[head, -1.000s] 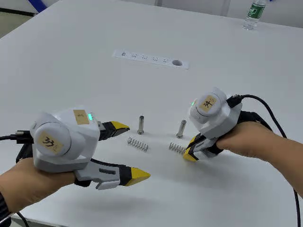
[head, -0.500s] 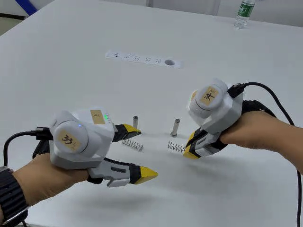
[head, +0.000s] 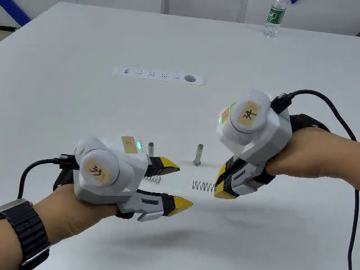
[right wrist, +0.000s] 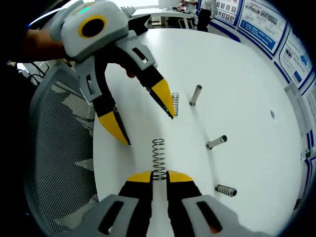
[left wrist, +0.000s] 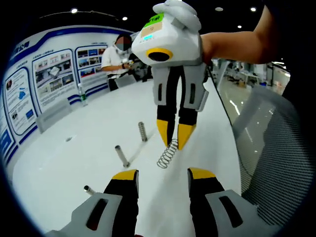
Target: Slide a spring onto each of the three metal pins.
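My right gripper (head: pixel 220 191) is shut on one end of a spring (head: pixel 202 185), which sticks out toward the left gripper; in the right gripper view the spring (right wrist: pixel 158 157) runs straight ahead from the closed tips (right wrist: pixel 159 175). My left gripper (head: pixel 175 184) is open and holds nothing, its upper jaw beside a loose spring (head: pixel 152 179). Two bare pins (head: pixel 151 148) (head: pixel 198 154) stand on the white table. A third pin (right wrist: pixel 225 189) wears a spring. In the left gripper view the right gripper (left wrist: pixel 173 138) holds its spring (left wrist: pixel 168 153) just ahead of my open left jaws.
A white power strip (head: pixel 157 75) lies flat farther back on the table (head: pixel 84 73). A water bottle (head: pixel 274 17) stands at the far edge. A black cable (head: pixel 332 112) trails from the right gripper. A mesh chair (right wrist: pixel 64 148) sits at the table's near side.
The headset has shifted the whole picture. My left gripper has moved forward and right, closer to the loose spring and the right gripper. The right gripper keeps its hold on the spring.
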Motion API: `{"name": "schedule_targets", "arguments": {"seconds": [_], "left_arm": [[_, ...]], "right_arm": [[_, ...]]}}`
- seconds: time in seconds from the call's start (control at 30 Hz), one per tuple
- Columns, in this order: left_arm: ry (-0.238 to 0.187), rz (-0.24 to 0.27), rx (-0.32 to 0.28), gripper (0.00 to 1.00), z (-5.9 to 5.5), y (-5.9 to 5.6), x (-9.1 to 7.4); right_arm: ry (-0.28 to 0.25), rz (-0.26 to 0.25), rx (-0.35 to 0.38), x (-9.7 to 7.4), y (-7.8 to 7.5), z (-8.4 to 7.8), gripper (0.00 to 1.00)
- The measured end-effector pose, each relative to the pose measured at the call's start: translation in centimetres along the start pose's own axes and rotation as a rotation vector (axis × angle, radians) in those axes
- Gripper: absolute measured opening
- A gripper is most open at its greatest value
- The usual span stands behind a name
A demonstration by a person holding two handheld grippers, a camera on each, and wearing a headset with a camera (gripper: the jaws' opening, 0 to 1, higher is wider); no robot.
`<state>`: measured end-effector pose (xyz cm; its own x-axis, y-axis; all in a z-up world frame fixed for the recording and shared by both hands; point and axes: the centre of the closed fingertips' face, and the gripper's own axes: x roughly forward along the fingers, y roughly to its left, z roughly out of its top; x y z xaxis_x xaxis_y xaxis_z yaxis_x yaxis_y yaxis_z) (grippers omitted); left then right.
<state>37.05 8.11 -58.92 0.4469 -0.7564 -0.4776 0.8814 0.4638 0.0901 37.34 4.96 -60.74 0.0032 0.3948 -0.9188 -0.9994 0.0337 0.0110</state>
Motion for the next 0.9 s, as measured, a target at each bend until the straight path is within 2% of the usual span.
{"name": "schedule_targets", "arguments": {"seconds": [0.23, 0.47, 0.73, 0.9], "left_arm": [[0.004, -0.034, 0.03, 0.3, 0.0, -1.0, 0.4], [0.004, -0.047, 0.062, 0.19, -0.1, -1.5, 0.7], [0.014, -0.06, 0.104, 0.12, -0.3, -1.9, 0.9], [0.021, -0.058, 0.112, 0.12, -0.4, -1.9, 0.9]], "right_arm": [[-0.003, 0.029, -0.035, -0.2, 1.1, 0.6, 0.12], [0.021, 0.048, -0.066, -0.2, 1.5, 0.3, 0.12], [0.04, 0.065, -0.09, -0.2, 2.0, 0.5, 0.12], [0.042, 0.058, -0.101, -0.5, 2.0, 0.7, 0.12]]}}
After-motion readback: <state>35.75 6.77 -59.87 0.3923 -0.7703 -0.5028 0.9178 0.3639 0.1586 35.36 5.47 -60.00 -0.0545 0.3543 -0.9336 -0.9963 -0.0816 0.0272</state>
